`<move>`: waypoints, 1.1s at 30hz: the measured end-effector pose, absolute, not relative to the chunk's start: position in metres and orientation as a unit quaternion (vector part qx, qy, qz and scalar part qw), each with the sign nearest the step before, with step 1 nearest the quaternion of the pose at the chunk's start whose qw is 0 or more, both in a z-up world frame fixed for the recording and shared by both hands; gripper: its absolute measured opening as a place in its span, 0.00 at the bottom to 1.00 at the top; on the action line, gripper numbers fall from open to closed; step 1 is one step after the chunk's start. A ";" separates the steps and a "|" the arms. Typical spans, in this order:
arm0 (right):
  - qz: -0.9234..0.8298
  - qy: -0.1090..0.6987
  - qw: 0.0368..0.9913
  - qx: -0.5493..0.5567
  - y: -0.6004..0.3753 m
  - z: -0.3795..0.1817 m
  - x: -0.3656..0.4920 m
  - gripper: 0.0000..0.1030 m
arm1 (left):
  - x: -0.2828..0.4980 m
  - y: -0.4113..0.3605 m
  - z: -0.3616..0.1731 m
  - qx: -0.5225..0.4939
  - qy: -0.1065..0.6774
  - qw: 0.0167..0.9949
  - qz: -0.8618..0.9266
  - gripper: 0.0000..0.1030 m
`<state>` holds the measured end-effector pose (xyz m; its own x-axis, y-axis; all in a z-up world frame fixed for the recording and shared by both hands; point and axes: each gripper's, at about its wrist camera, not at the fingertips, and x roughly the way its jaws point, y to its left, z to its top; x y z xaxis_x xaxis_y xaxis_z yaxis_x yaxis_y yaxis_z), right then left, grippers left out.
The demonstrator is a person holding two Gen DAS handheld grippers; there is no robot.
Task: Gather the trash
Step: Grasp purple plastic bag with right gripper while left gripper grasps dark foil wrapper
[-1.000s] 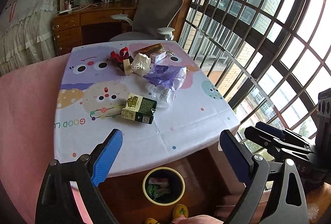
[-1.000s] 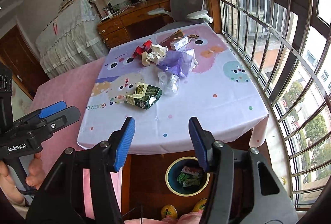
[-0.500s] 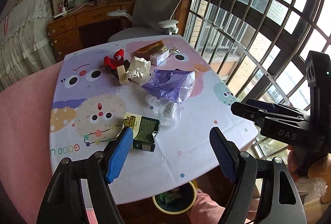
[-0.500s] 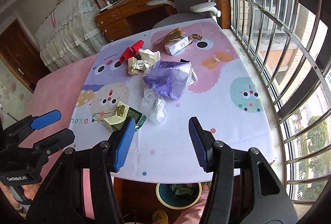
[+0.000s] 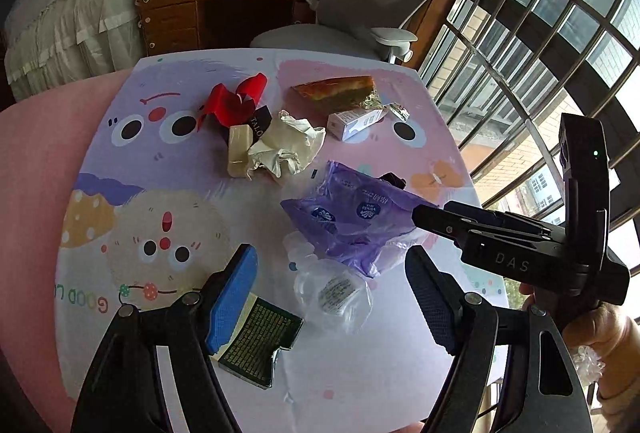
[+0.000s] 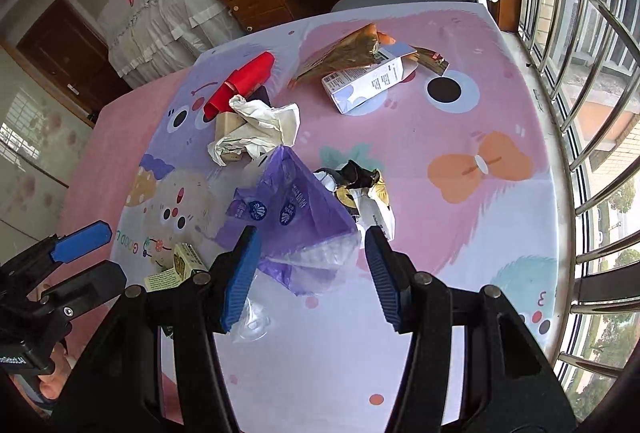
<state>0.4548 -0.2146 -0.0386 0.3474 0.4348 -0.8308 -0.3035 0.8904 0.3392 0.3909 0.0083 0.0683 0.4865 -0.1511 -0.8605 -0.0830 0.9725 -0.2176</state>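
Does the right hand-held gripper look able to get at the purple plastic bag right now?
Probably yes: the right hand-held gripper is open with the purple plastic bag just ahead between its fingers, nothing lying over it.

Trash is scattered over the cartoon-print tablecloth. A crumpled purple bag point(image 5: 352, 221) is seen near the middle, with a clear squashed bottle point(image 5: 332, 293) just below it and a dark green carton point(image 5: 260, 345) lying flat beside that. A crumpled white paper point(image 5: 286, 145) is found farther back, touching a beige block point(image 5: 238, 149) and near a red wrapper point(image 5: 234, 103). A white box point(image 5: 354, 121) lies against a brown foil wrapper point(image 5: 340, 91). A black-and-white wrapper point(image 6: 360, 189) is crumpled beside the bag.
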 end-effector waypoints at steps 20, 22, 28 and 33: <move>0.340 0.539 0.770 0.029 -0.187 -0.078 0.470 0.13 | 0.436 0.023 0.023 -0.145 0.527 0.837 0.019 0.76; 0.339 0.528 0.778 0.037 -0.195 -0.067 0.467 0.12 | 0.440 0.019 0.027 -0.143 0.522 0.841 0.011 0.76; 0.313 0.505 0.797 0.108 -0.244 -0.035 0.474 0.10 | 0.457 0.003 0.038 -0.140 0.509 0.849 -0.025 0.76; 0.285 0.490 0.800 0.195 -0.298 -0.023 0.491 0.10 | 0.480 -0.014 0.035 -0.136 0.512 0.847 -0.046 0.76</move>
